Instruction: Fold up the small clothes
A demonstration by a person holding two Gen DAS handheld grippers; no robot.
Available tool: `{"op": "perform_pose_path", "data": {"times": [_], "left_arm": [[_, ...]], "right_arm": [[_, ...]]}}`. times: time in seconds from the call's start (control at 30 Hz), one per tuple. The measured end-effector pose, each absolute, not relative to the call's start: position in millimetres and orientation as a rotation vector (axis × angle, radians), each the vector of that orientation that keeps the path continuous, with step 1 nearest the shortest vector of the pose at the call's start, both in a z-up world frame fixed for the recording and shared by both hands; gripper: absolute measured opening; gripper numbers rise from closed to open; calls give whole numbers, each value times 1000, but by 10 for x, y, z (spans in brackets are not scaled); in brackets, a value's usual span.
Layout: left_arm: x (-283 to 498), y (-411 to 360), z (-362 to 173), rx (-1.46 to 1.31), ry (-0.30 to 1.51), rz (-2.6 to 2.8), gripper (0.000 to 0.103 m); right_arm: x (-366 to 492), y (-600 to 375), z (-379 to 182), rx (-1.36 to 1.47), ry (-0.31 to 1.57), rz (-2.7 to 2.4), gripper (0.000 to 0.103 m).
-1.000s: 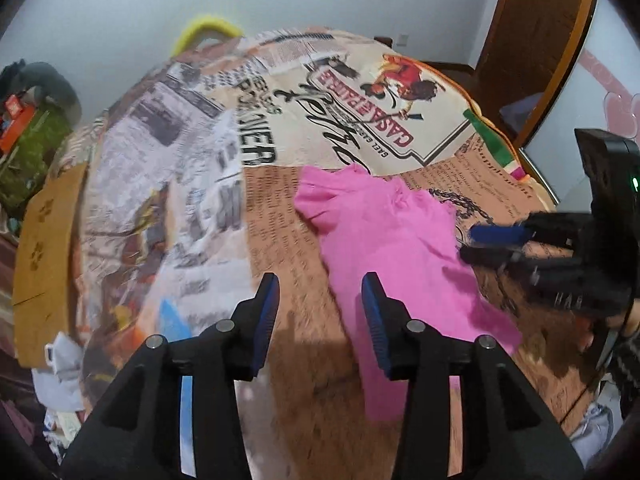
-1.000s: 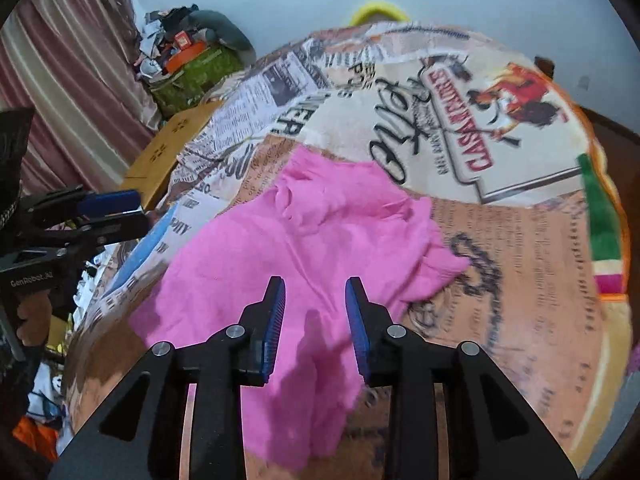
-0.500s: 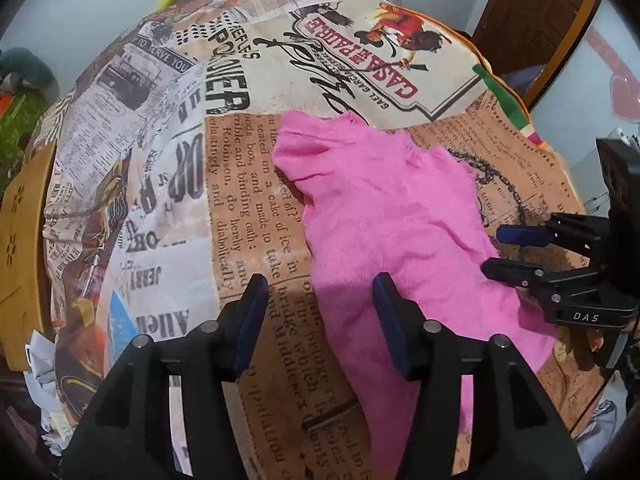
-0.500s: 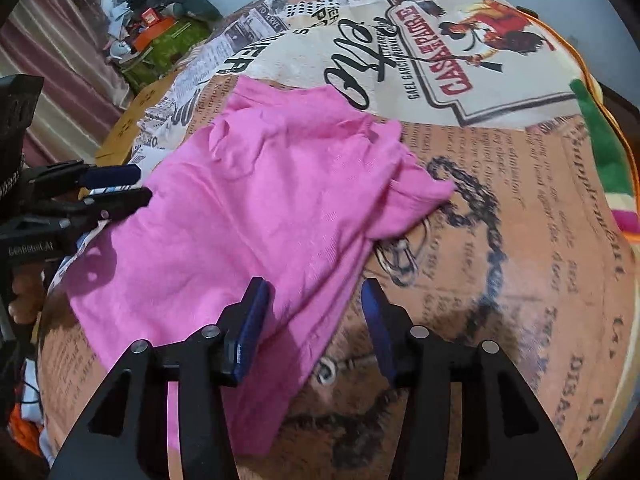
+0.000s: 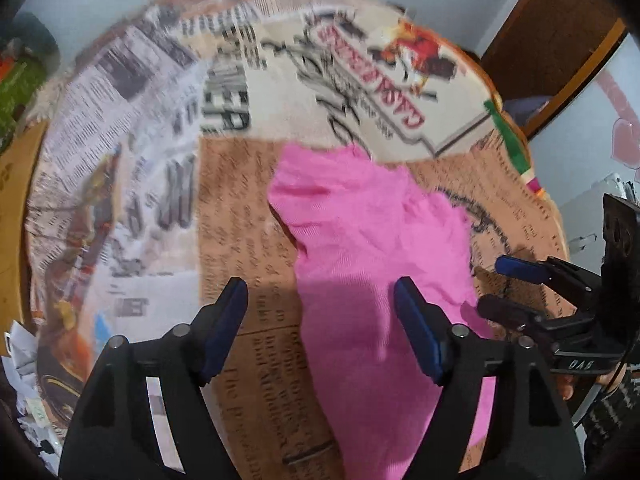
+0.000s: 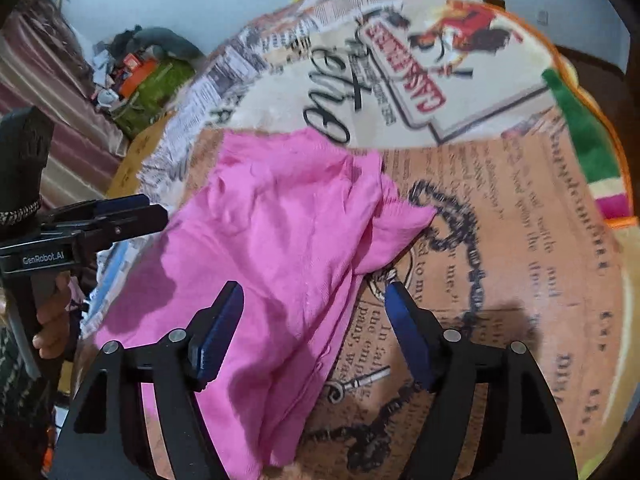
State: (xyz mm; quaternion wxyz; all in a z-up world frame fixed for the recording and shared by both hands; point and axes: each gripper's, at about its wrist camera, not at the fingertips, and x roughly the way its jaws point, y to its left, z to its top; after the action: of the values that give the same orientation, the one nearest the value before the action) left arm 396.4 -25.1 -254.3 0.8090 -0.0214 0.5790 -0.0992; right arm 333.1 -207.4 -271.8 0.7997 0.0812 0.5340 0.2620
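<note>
A small pink garment [image 5: 372, 248] lies spread, a little rumpled, on a newspaper-print bedspread [image 5: 152, 184]. It also shows in the right wrist view [image 6: 280, 240]. My left gripper [image 5: 320, 304] is open and empty, held above the garment's near left edge. My right gripper [image 6: 314, 308] is open and empty above the garment's near right edge. Each gripper shows in the other's view: the right gripper [image 5: 500, 284] at the right edge, the left gripper [image 6: 156, 210] at the left edge.
The bedspread [image 6: 520, 220] covers a bed. A cluttered pile with a green bag [image 6: 156, 88] sits beyond its left side. A brown wooden door [image 5: 560, 32] stands at the right. A cardboard box [image 5: 12, 184] lies at the left.
Both grippers have opened wider. Both have pulled back and lifted slightly, so the garment sits a little farther away in both views.
</note>
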Motion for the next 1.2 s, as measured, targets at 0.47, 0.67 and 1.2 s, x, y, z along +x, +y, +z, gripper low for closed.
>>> {"op": "perform_pose_path", "data": {"times": [0.47, 0.67, 1.2], "left_arm": [[3996, -524, -2856, 12, 1268, -309, 38], [3873, -524, -2649, 83, 1180, -268, 28], [3822, 771, -1300, 98, 844, -58, 28]], "right_arm": [[3430, -1879, -3002, 240, 1172, 640, 31], [3370, -1689, -2806, 170, 1127, 662, 18], [3563, -453, -1562, 88, 853, 780, 18]]}}
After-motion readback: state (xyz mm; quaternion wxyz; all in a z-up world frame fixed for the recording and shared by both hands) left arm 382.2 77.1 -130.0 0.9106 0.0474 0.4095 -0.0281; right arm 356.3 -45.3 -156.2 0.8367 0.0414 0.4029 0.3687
